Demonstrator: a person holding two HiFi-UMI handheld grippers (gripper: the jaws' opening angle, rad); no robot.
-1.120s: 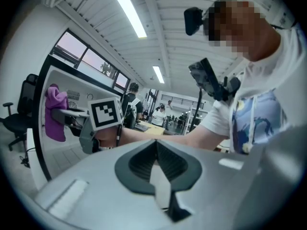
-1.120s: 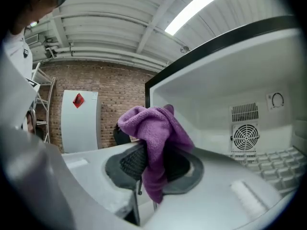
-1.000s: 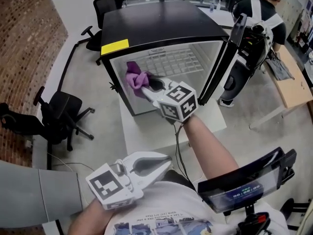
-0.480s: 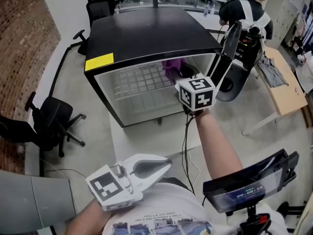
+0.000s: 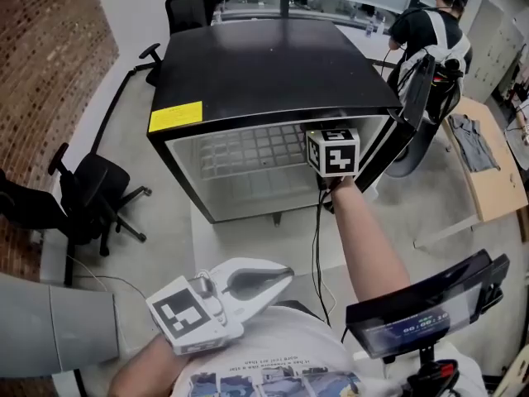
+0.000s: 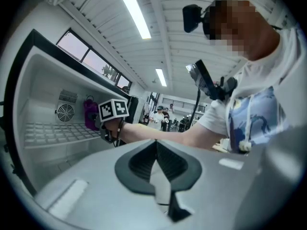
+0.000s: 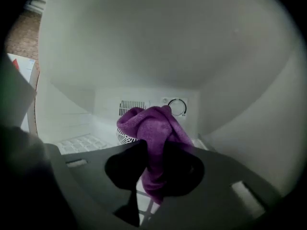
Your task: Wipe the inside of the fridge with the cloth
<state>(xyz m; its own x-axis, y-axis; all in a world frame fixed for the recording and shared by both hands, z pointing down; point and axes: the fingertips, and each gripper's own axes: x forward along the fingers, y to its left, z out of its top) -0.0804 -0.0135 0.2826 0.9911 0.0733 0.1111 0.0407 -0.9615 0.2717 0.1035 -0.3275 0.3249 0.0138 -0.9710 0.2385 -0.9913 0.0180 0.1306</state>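
Observation:
A black mini fridge [image 5: 264, 64] stands open, its door [image 5: 398, 126] swung to the right, with a white inside and a wire shelf [image 5: 248, 155]. My right arm reaches into its right side; only the marker cube [image 5: 333, 151] shows in the head view, the jaws hidden under the fridge top. My right gripper [image 7: 152, 159] is shut on a purple cloth [image 7: 154, 128], held up near the back wall by the fan grille [image 7: 123, 137] and dial [image 7: 177, 107]. The cloth [image 6: 89, 114] also shows from the left gripper view. My left gripper [image 5: 279, 275] is shut and empty near my torso.
Black office chairs [image 5: 91, 197] stand left of the fridge on the grey floor. A person [image 5: 430, 35] stands behind the open door, next to a wooden table [image 5: 496, 168]. A dark screen device [image 5: 421, 308] sits at my lower right. A yellow label [image 5: 175, 116] marks the fridge top.
My right gripper carried the purple cloth from the left side of the fridge's inside across to the right side and deeper in. The left gripper stayed where it was.

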